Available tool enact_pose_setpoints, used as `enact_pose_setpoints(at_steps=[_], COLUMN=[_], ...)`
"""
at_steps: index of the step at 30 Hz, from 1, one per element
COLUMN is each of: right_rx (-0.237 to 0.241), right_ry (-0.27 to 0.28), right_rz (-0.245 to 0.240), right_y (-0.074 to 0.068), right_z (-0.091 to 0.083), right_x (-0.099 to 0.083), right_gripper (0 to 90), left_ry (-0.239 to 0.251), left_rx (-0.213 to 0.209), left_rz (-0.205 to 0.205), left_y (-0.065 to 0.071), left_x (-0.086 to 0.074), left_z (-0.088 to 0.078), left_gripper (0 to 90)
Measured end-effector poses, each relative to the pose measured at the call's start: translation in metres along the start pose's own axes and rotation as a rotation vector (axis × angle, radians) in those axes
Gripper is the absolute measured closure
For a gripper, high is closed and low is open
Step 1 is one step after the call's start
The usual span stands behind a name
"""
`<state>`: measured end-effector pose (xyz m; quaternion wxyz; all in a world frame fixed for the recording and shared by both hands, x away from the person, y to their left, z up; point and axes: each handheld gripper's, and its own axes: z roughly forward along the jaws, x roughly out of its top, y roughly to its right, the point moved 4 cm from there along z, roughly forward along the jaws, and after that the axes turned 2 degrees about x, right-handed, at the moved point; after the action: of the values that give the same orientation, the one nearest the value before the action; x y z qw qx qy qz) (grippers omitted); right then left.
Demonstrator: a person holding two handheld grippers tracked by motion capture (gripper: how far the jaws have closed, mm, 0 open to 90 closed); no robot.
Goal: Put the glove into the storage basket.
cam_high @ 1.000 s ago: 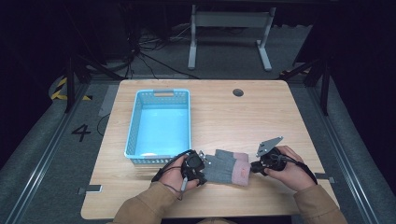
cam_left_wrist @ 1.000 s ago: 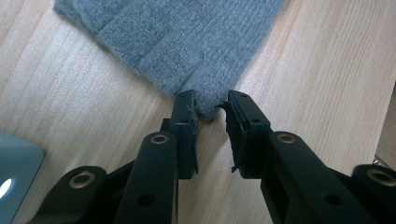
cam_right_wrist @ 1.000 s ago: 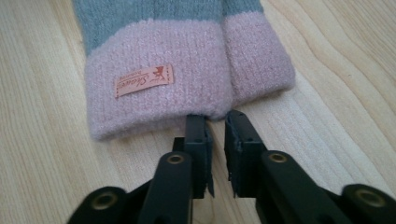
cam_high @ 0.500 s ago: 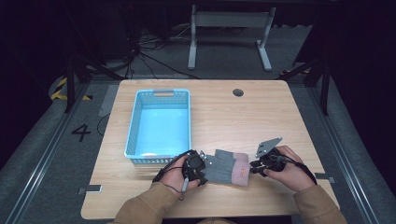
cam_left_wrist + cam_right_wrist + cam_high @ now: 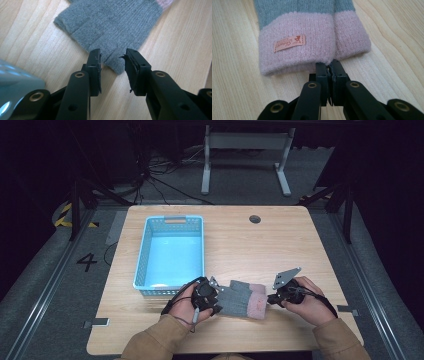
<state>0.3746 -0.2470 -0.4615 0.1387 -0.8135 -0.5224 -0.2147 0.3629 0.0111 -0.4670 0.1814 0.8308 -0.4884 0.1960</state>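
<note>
The right gripper [image 5: 329, 65] fingers have just closed, pinching the pink cuff of the gloves [image 5: 242, 297]. The left gripper [image 5: 113, 60] fingers have been opening, loosely straddling a grey fingertip. The gloves lie flat on the surface [image 5: 280, 245] beside the blue basket [image 5: 145, 251]. Likely next: left regrips, then lift.

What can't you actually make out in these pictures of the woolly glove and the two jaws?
- Label on the pink cuff, right gripper view: its lettering is too small and blurred to read.
- Glove, left gripper view: the far end is cut off by the top edge.
- Right gripper: jaws closed at the cuff's edge; how much wool they pinch is hidden.
- Basket, high view: the left gripper covers its near corner.
</note>
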Motion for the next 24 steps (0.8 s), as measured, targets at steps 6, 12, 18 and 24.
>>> enact_pose_setpoints(at_steps=[6,12,18,24], right_rx=[0.006,0.003,0.002,0.003], right_ry=[-0.001,0.001,-0.004,-0.002], right_rz=[0.007,0.012,0.015,0.026], right_y=[0.0,0.0,0.0,-0.001], right_z=[0.0,0.001,0.001,0.0], right_x=[0.0,0.0,0.001,0.001], right_gripper=[87.1,87.0,87.1,87.2], left_ry=[-0.009,-0.031,-0.051,-0.05], left_rx=[0.019,0.037,0.049,0.057], left_rz=[-0.009,0.011,0.032,0.043], left_y=[0.0,0.003,0.007,0.008], left_x=[0.003,0.005,0.005,0.005], left_z=[0.008,0.012,0.013,0.01], left_gripper=[60.0,60.0,71.8,82.4])
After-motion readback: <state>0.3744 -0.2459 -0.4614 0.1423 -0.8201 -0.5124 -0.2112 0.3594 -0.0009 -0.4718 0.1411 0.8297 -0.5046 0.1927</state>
